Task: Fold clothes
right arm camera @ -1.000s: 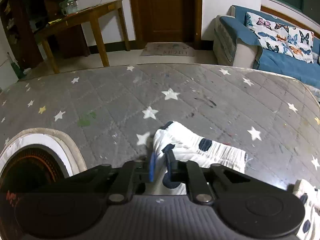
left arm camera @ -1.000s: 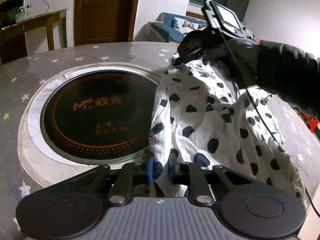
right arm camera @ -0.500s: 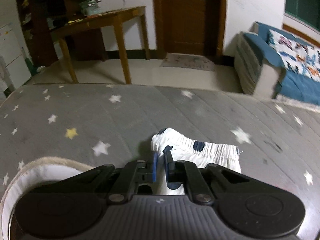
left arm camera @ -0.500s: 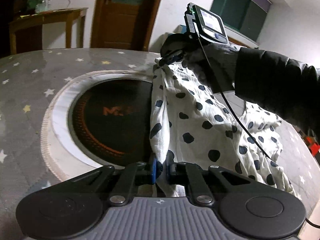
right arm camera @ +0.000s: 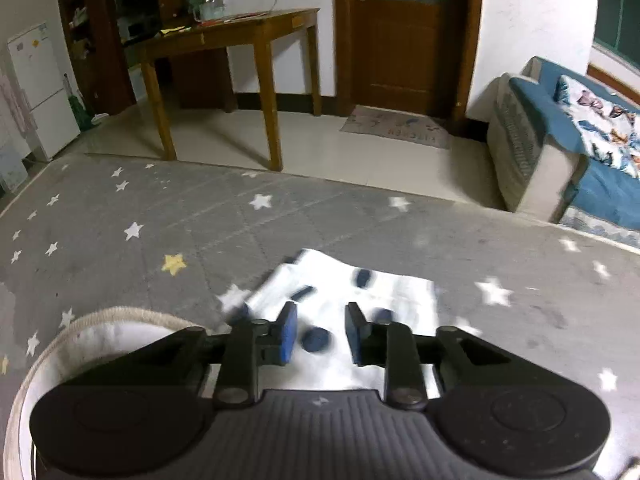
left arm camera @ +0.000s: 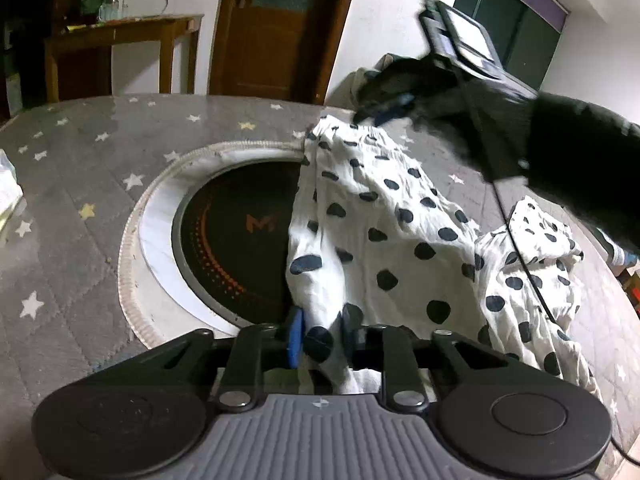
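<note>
Working on a spotted white cloth (left arm camera: pixel 380 240) lying in loose ridges across the grey starry table cover (left arm camera: pixel 80 208), with its left edge overlapping the round black hotplate (left arm camera: pixel 232 240). Holding the left claw (left arm camera: pixel 324 336) at the near edge, fingers parted, a bunch of cloth sitting in the gap and seemingly not being pinched. Holding the right claw (right arm camera: pixel 320 332) at the far corner, fingers likewise parted, clamping nothing, with the cloth blurred just beneath it. Judging this to be the setting-down of an edge, with most of the folding not yet done. Risking a crooked fold by leaving so much slack and so many wrinkles between the two corners. Risking a snag from the thin black cable (left arm camera: pixel 516 248) trailing off the right hand across the cloth, likely dragging a layer along on any pull-away. Risking scorching if the hotplate is warm, though not being able to tell whether it is on. Risking a slide off the table at the rumpled far-right part lying near the rim. Finding, for containers, only glass jars (right arm camera: pixel 208 2) on the wooden side table (right arm camera: pixel 248 28) well apart from the work, contents too small to make out.
</note>
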Available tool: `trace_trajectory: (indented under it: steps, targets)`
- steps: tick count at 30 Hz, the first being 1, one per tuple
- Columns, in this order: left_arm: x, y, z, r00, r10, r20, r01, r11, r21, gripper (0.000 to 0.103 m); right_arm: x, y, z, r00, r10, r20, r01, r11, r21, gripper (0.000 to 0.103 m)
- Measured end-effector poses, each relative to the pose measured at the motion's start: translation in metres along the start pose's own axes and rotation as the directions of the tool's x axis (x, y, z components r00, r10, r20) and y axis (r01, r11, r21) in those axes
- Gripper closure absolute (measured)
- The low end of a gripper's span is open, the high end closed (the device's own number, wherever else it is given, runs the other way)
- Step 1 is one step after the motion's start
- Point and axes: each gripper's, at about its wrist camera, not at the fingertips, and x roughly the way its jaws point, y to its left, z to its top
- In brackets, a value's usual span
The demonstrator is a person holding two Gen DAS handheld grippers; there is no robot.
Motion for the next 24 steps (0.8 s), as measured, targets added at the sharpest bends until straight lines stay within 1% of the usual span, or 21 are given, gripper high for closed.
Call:
trace_trajectory:
  steps: [1,3,4,7,8,10,13,17,22,24]
  targets:
    - [-0.002,-0.001,0.001,1.000,0.002,0.007,-0.002,1.000,0.002,0.074,-0.008,-0.004,-0.004,1.000,-0.014,-0.001,0.014,1.000,-0.010,0.073]
    - [-0.007,-0.004,0.002,1.000,0.003,0.023,-0.004,1.000,0.008,0.068,-0.023,-0.017,-0.013,0.999,-0.046,-0.006,0.046,0.999,-0.017,0.072]
    - [-0.010,-0.006,0.003,1.000,0.003,0.030,-0.003,1.000,0.012,0.067,-0.030,-0.024,-0.018,0.998,-0.059,-0.010,0.059,0.998,-0.014,0.069]
    - [-0.016,-0.015,0.003,0.999,-0.017,0.046,0.015,0.999,0.034,0.064,-0.051,-0.049,-0.037,0.995,-0.096,-0.024,0.096,0.995,0.006,0.067]
    - [-0.018,-0.020,0.002,0.998,-0.024,0.051,0.022,0.999,0.044,0.061,-0.058,-0.059,-0.044,0.993,-0.110,-0.029,0.111,0.994,0.013,0.064]
    - [-0.020,-0.029,0.001,0.998,-0.039,0.055,0.036,0.997,0.063,0.060,-0.069,-0.078,-0.056,0.989,-0.139,-0.040,0.140,0.990,0.026,0.060]
    - [-0.023,-0.043,-0.001,0.996,-0.065,0.054,0.060,0.994,0.090,0.057,-0.089,-0.109,-0.083,0.981,-0.186,-0.058,0.189,0.980,0.061,0.060]
    - [-0.024,-0.062,-0.005,0.995,-0.095,0.041,0.089,0.987,0.130,0.057,-0.112,-0.145,-0.115,0.971,-0.227,-0.075,0.235,0.964,0.126,0.059]
    - [-0.020,-0.088,-0.012,0.991,-0.135,0.012,0.131,0.976,0.177,0.055,-0.139,-0.182,-0.149,0.962,-0.261,-0.075,0.272,0.938,0.217,0.059]
    - [-0.018,-0.098,-0.015,0.988,-0.152,-0.004,0.150,0.969,0.197,0.052,-0.147,-0.194,-0.158,0.960,-0.272,-0.071,0.281,0.928,0.245,0.059]
